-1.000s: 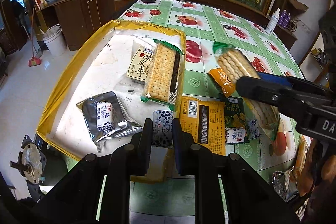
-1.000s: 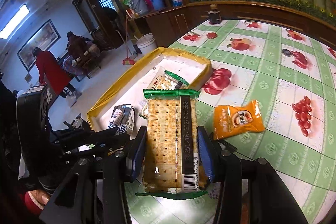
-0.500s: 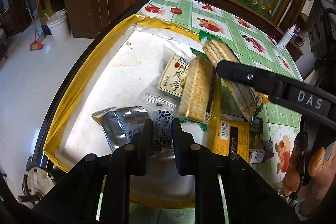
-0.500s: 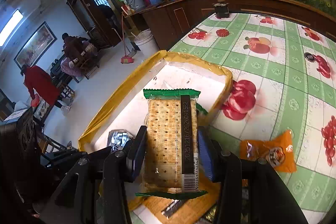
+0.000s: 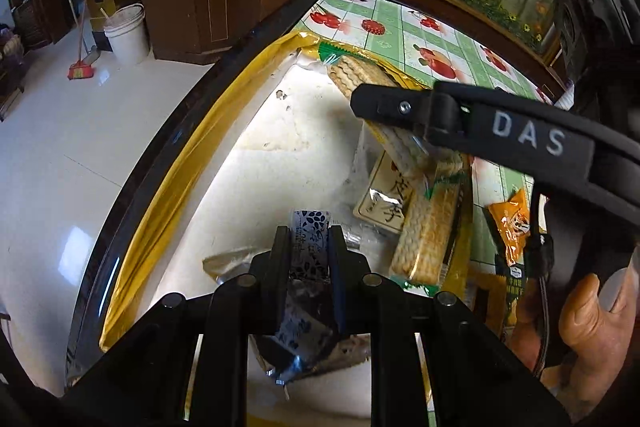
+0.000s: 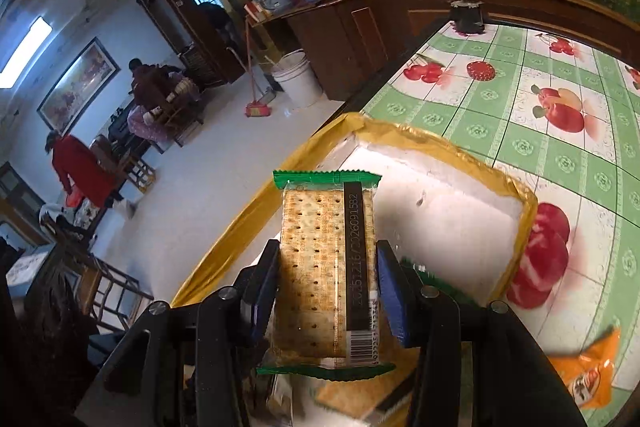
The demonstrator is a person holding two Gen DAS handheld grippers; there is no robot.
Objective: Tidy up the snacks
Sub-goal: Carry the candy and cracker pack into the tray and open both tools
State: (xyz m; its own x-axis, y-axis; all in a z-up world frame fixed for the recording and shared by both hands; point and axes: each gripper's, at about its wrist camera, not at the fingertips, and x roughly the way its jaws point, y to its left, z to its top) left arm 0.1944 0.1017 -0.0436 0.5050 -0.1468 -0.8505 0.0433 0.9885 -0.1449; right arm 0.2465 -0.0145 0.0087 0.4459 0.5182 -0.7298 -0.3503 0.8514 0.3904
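Note:
A white foam box with a yellow taped rim point(image 5: 192, 155) point(image 6: 420, 137) sits at the table's edge. My left gripper point(image 5: 309, 241) is shut on a small white packet with a dark floral print point(image 5: 308, 227), held over the near end of the box. My right gripper point(image 6: 327, 275) is shut on a cracker pack with green ends point(image 6: 326, 263) and holds it above the box; that pack also shows in the left wrist view point(image 5: 360, 73). Another cracker pack point(image 5: 428, 227), a white labelled packet point(image 5: 386, 201) and a silver packet point(image 5: 228, 261) lie in the box.
An orange snack packet point(image 5: 510, 227) point(image 6: 588, 379) lies on the green fruit-print tablecloth point(image 6: 560, 147) right of the box. The table edge drops to a white tiled floor point(image 5: 60, 147) on the left. A wooden cabinet point(image 5: 224, 3) stands behind.
Both grippers have moved forward and left over the box with their packs. The right gripper's cracker pack now hangs over the far part of the box.

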